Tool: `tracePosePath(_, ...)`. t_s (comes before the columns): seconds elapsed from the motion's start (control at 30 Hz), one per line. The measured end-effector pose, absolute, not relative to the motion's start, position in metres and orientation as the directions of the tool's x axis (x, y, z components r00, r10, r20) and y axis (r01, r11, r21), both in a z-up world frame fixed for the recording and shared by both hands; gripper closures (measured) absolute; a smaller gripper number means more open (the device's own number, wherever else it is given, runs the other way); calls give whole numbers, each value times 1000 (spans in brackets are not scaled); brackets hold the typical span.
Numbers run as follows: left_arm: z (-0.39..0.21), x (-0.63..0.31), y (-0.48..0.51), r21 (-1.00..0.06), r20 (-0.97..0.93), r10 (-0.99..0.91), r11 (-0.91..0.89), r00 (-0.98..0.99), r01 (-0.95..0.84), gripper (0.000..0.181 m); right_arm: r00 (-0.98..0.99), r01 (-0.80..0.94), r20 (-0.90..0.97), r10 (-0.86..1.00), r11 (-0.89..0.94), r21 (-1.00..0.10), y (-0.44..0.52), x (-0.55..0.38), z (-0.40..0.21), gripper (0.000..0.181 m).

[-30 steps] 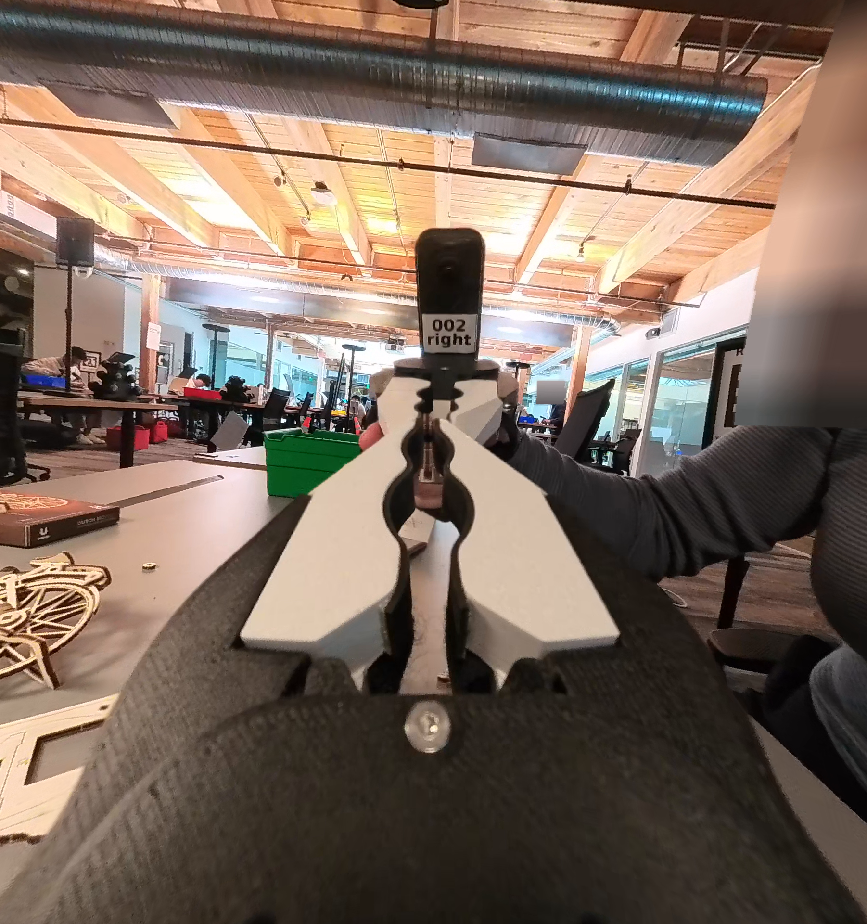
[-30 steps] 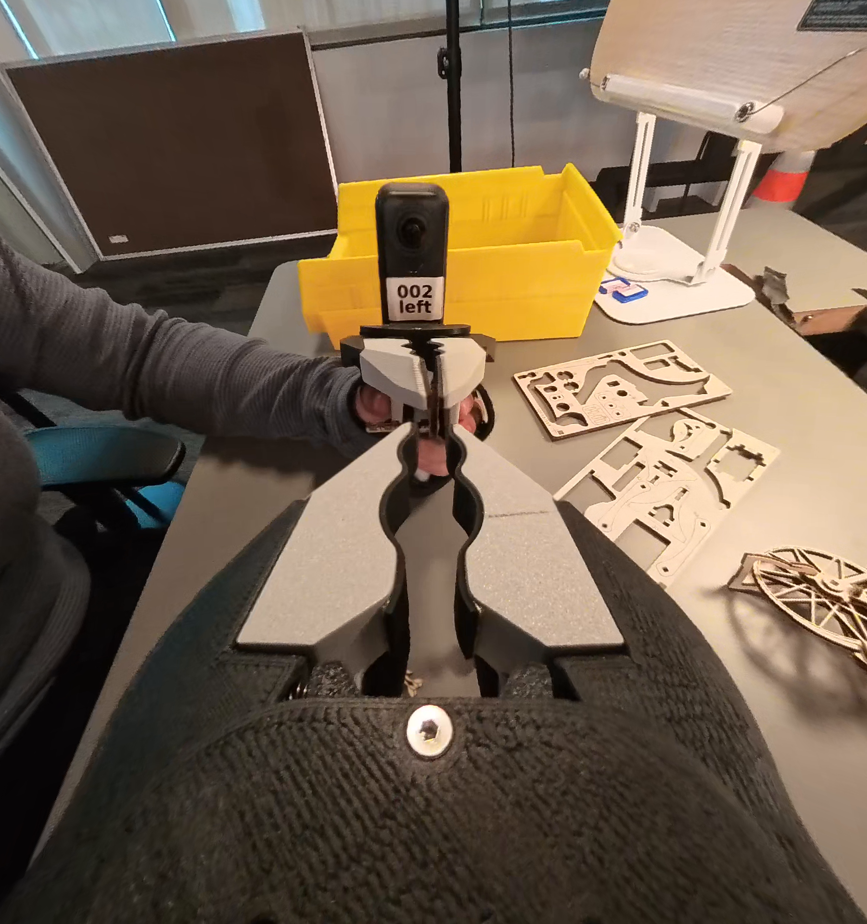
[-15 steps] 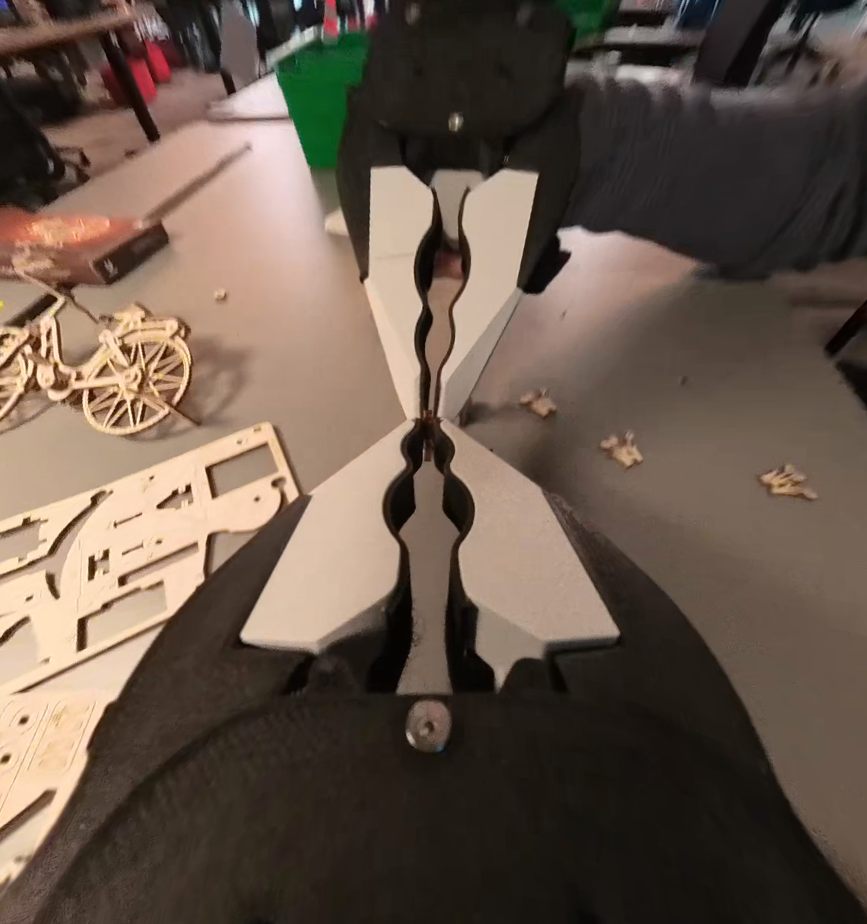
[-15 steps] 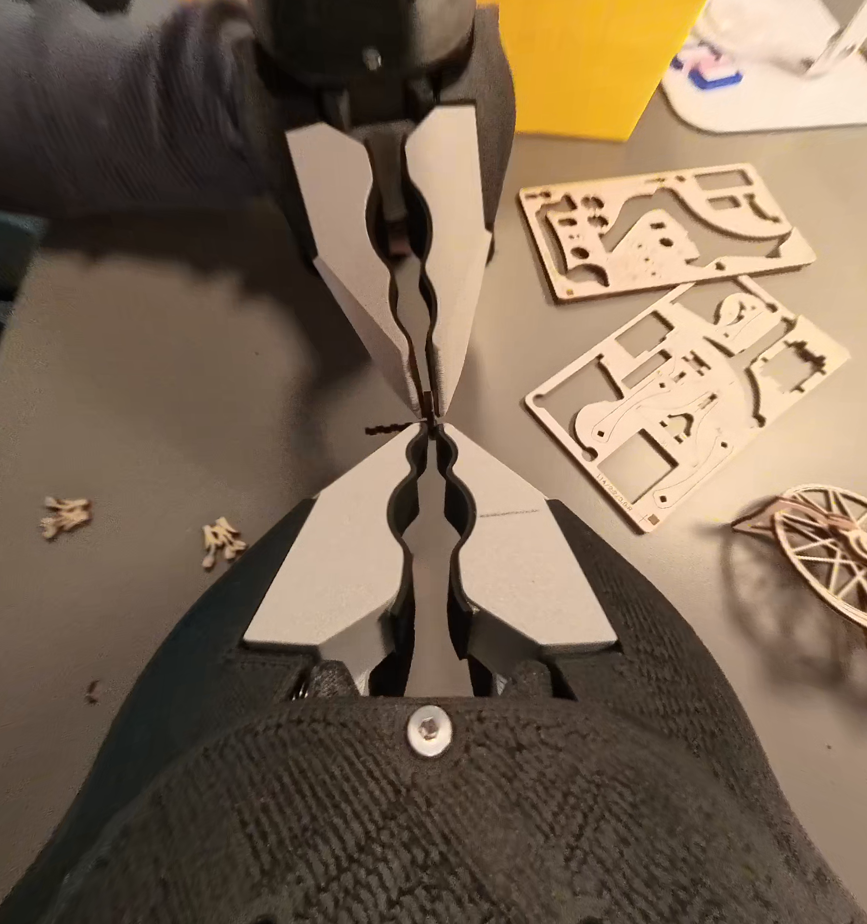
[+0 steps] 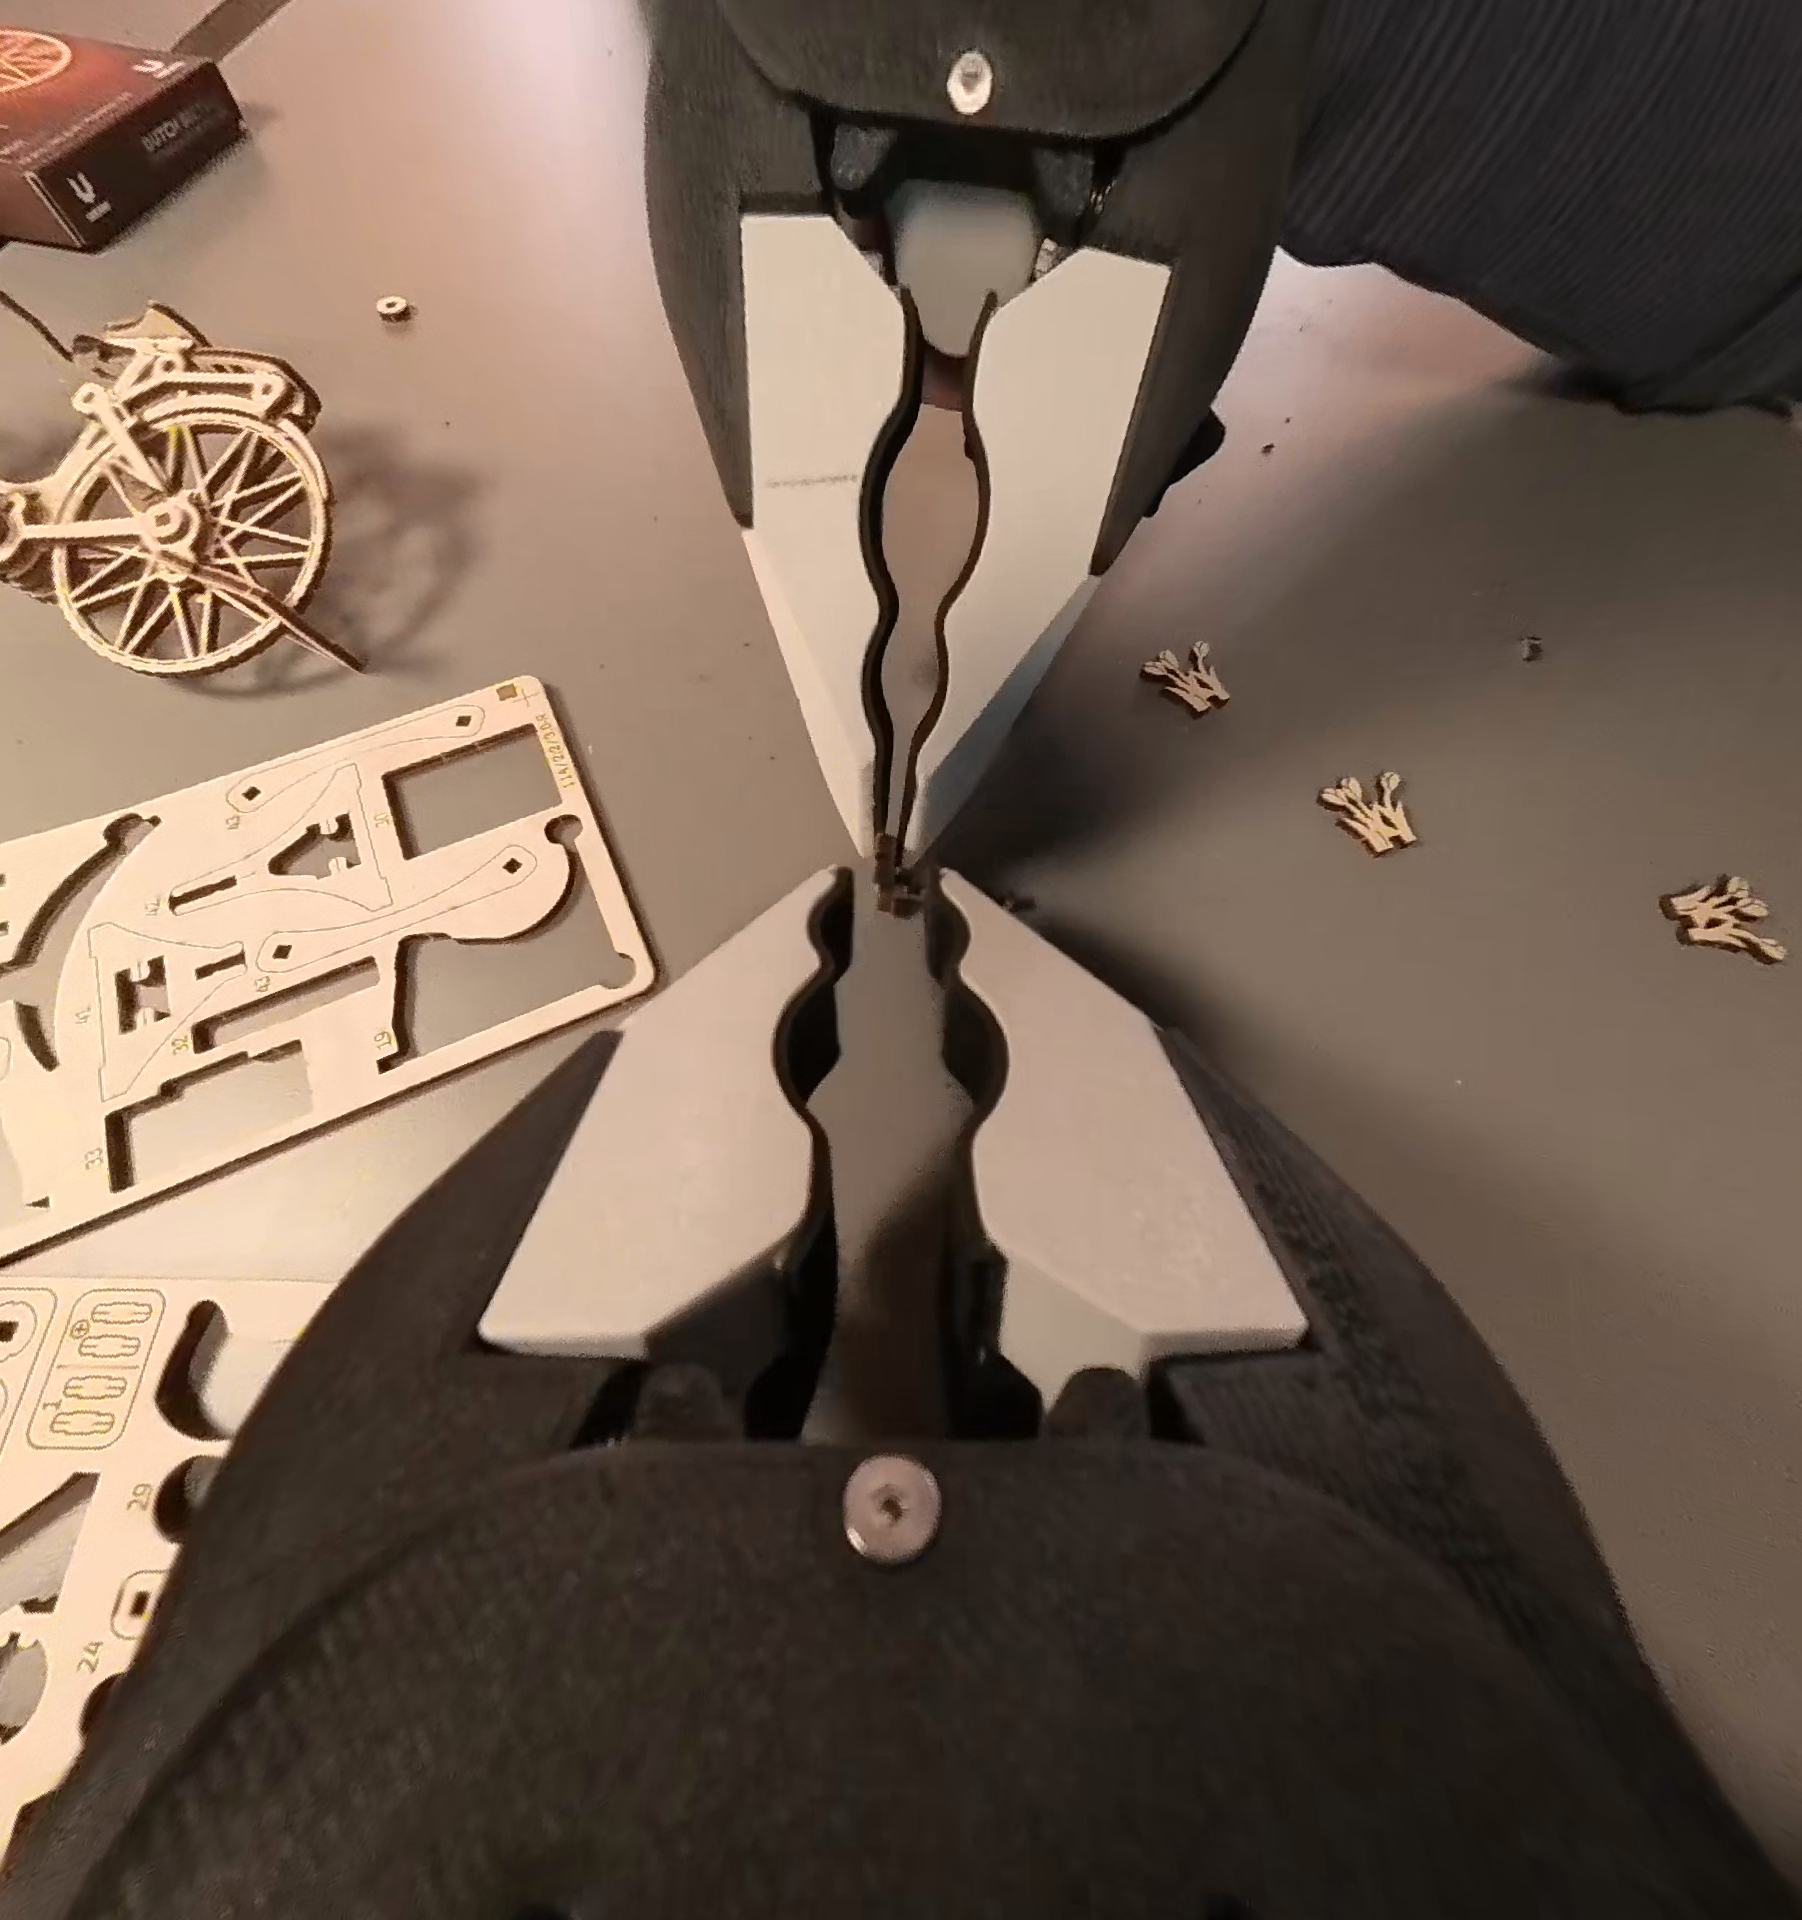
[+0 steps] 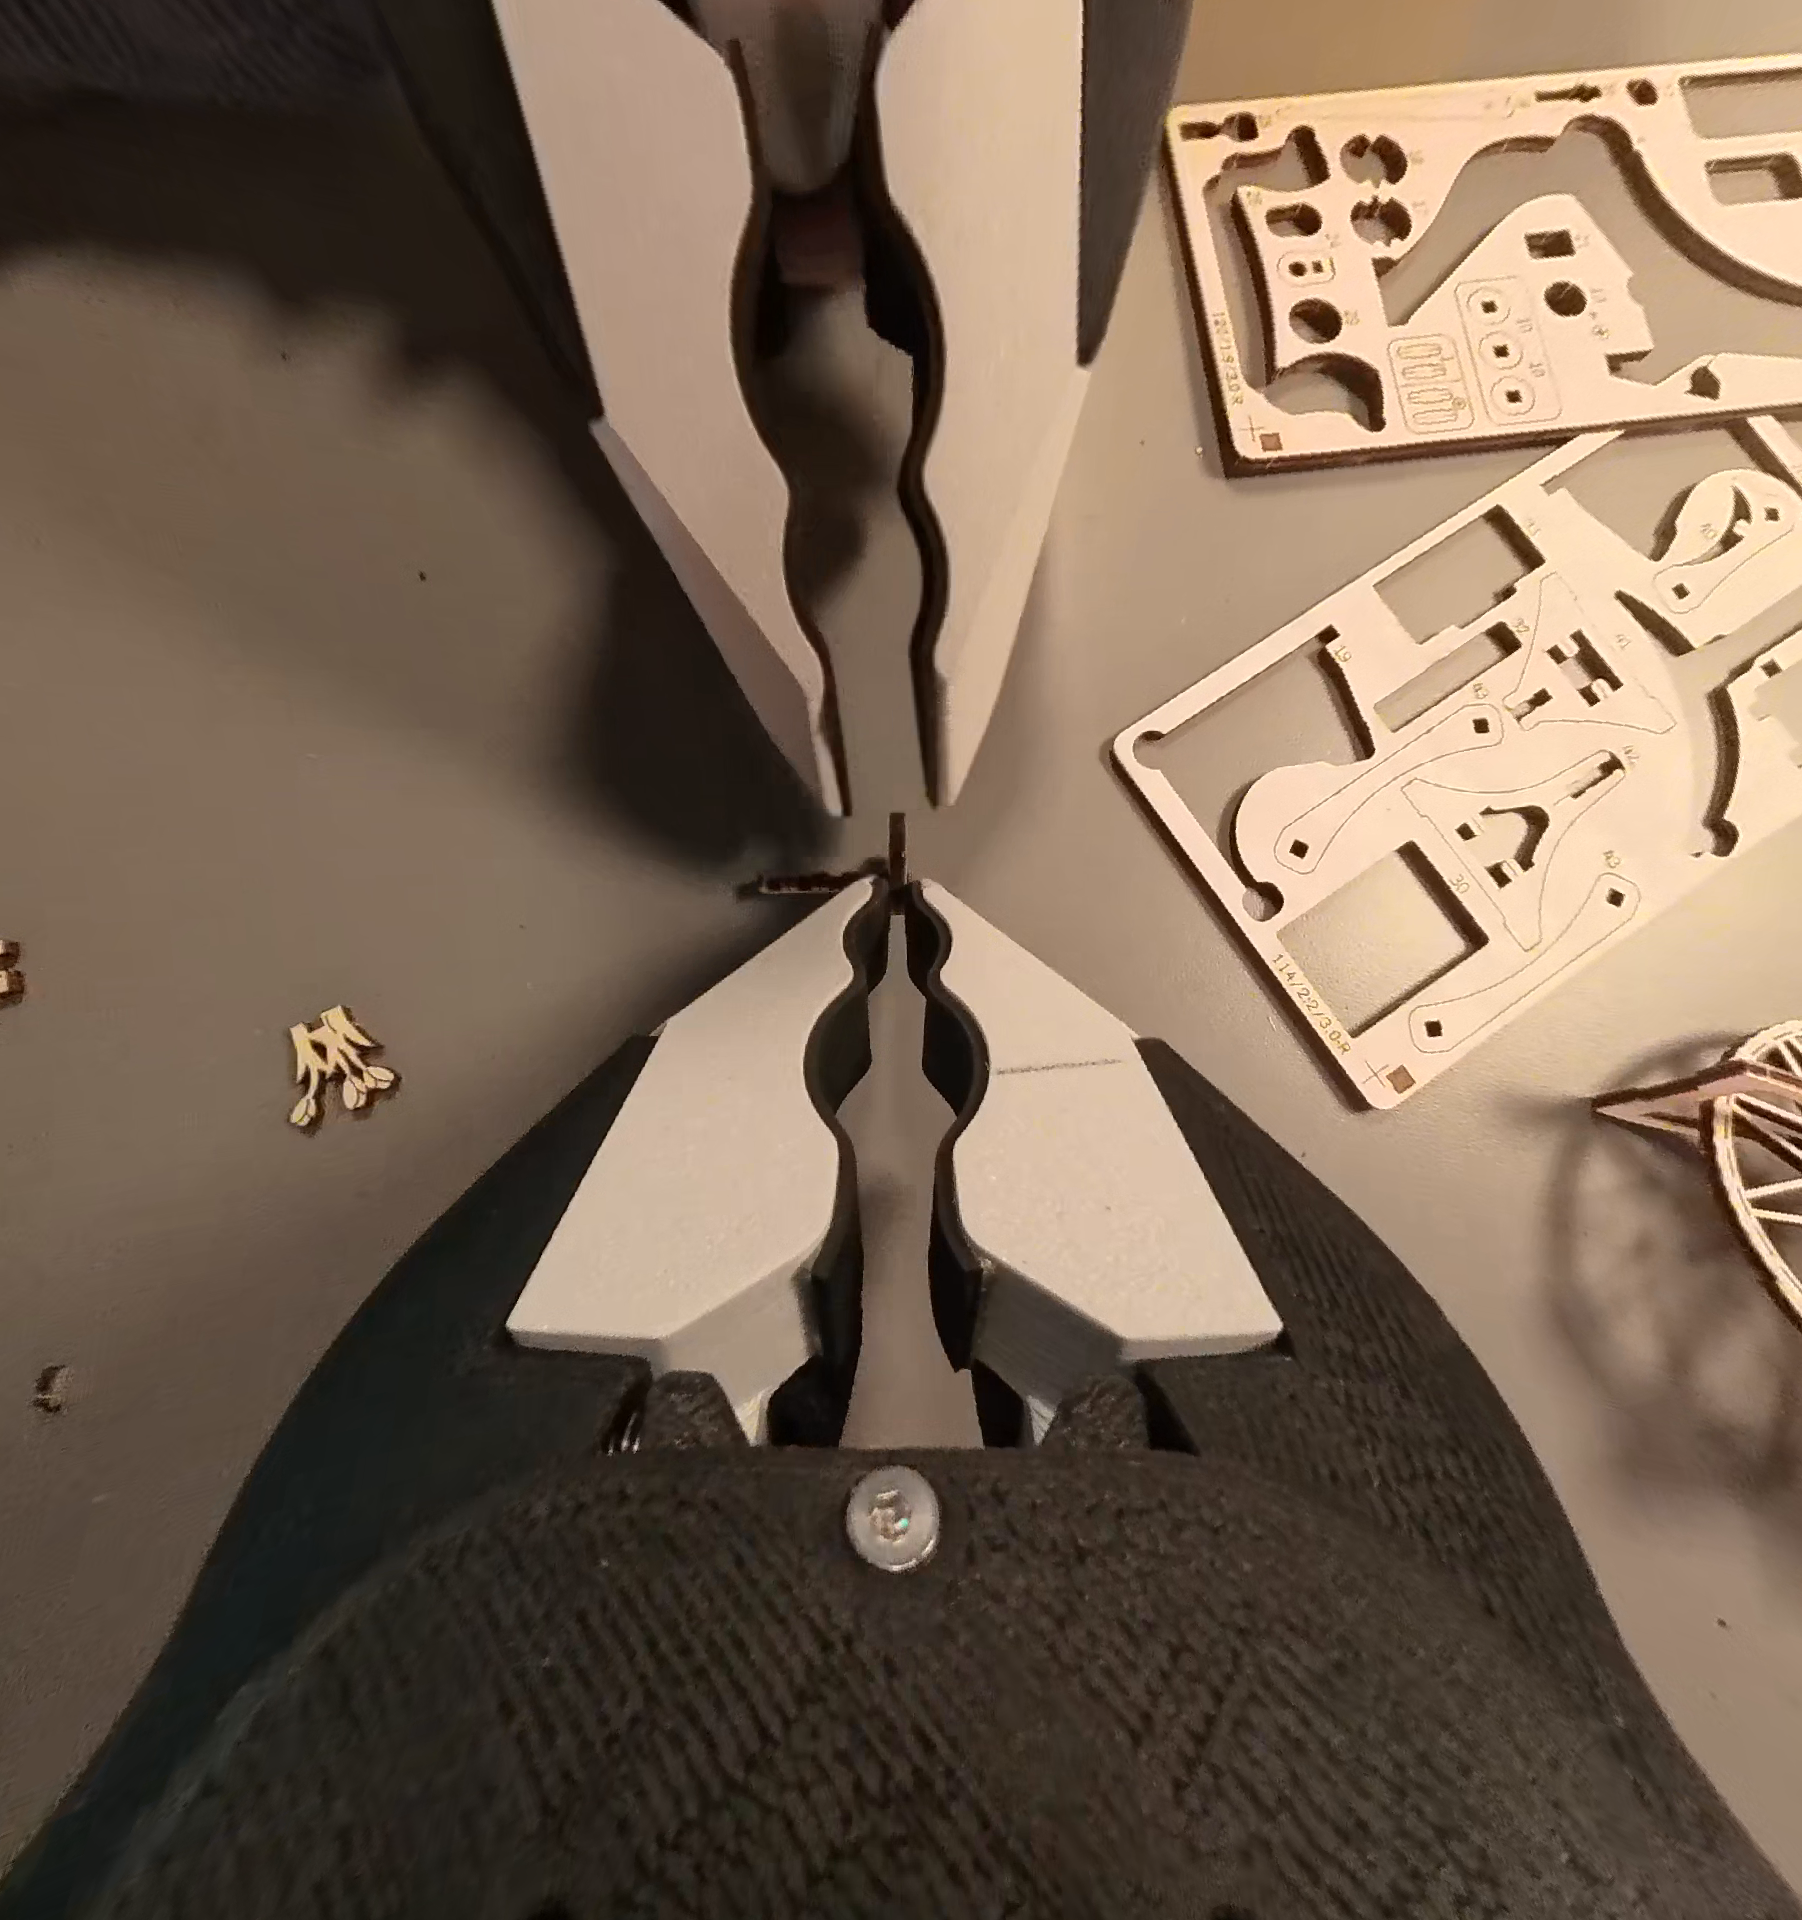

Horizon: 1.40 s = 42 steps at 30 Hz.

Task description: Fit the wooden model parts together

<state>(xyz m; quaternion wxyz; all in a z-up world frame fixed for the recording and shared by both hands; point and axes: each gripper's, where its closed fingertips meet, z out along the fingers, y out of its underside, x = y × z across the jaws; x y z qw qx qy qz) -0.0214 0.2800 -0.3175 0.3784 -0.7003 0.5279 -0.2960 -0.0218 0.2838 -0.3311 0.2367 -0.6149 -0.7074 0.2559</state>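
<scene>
Grippers are held tip to tip above a grey worktop (image 5: 1396, 1143), and a tiny dark wooden part (image 6: 895, 871) is seen between the tips. In the right wrist view the right gripper (image 6: 889, 896) is closed down almost fully, with that small piece pinched at its very tips; the piece is stood on edge and a thin dark sliver is seen jutting out to one side of it. The left gripper (image 6: 881, 795) is seen opposite, with a narrow gap left between its fingertips and nothing gripped; its tips are just short of the part and are not seen touching it. In the left wrist view the left gripper (image 5: 889, 891) is shown slightly parted as well, with the small part (image 5: 892, 896) lying in the gap at its tips. Two flat wooden sheets (image 6: 1520, 831) with cut-out shapes are laid side by side near one edge of the worktop, and a finished wooden bicycle (image 5: 149, 499) is stood beyond them beside a dark box (image 5: 76, 156). Three small pale wooden offcuts (image 5: 1375, 816) are scattered on the bare surface on the other side of the grippers. A dark knitted sleeve (image 5: 1603, 187) is seen behind the right gripper (image 5: 895, 821).
</scene>
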Motion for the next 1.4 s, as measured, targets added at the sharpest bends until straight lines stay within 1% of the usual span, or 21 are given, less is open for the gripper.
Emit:
tracePosePath(0.1, -320, -22, 283, -832, 16, -958, -171, 285, -528, 162, -141, 747, 11, 990, 114, -655, 283, -23, -331, 181)
tracePosePath(0.17, -324, -22, 285, -818, 12, -954, -180, 298, -545, 162, -146, 748, 11, 989, 118, -654, 283, -23, -331, 181)
tracePosePath(0.23, -326, -21, 286, -812, 11, -953, -186, 304, -553, 171, -149, 746, 14, 989, 122, -654, 283, -24, -331, 181)
tracePosePath(0.43, -322, -17, 282, -824, 47, -959, -195, 278, -532, 174, -160, 744, 17, 987, 132, -656, 282, -24, -331, 181)
tracePosePath(0.47, -323, -16, 281, -823, 53, -962, -195, 269, -533, 179, -163, 743, 16, 987, 133, -656, 282, -24, -331, 181)
tracePosePath(0.67, -323, -15, 279, -818, 91, -959, -226, 269, -530, 180, -168, 737, 10, 986, 132, -663, 281, -22, -331, 180)
tracePosePath(0.73, -323, -14, 281, -816, 96, -954, -239, 284, -527, 180, -146, 728, 33, 989, 130, -673, 286, -16, -324, 176)
tracePosePath(0.8, -323, -15, 281, -814, 97, -952, -244, 290, -527, 180, -100, 685, 38, 994, 96, -722, 290, -8, -305, 167)
tracePosePath(0.87, -323, -15, 280, -814, 83, -954, -231, 288, -533, 180, -47, 646, 3, 999, 33, -763, 289, 3, -289, 161)
tracePosePath(0.93, -323, -15, 280, -814, 74, -956, -223, 285, -536, 180, -18, 658, -24, 1000, -6, -753, 284, 16, -291, 160)
tracePosePath(1.13, -324, -14, 280, -813, 60, -958, -210, 282, -543, 180, 16, 765, 23, 1000, 3, -644, 275, 33, -322, 164)
tracePosePath(1.2, -324, -14, 280, -813, 55, -958, -207, 282, -544, 180, 15, 779, 40, 999, 13, -627, 277, 33, -324, 180)
tracePosePath(1.27, -324, -14, 280, -813, 52, -958, -204, 282, -545, 180, 6, 759, 41, 999, 22, -650, 278, 28, -320, 181)
tracePosePath(1.37, -324, -13, 279, -809, 39, -959, -195, 279, -554, 180, -38, 658, -10, 999, 18, -753, 272, 5, -301, 181)
tracePosePath(1.4, -324, -13, 279, -807, 33, -960, -190, 280, -559, 180, -69, 638, -29, 997, 22, -770, 268, -3, -298, 181)
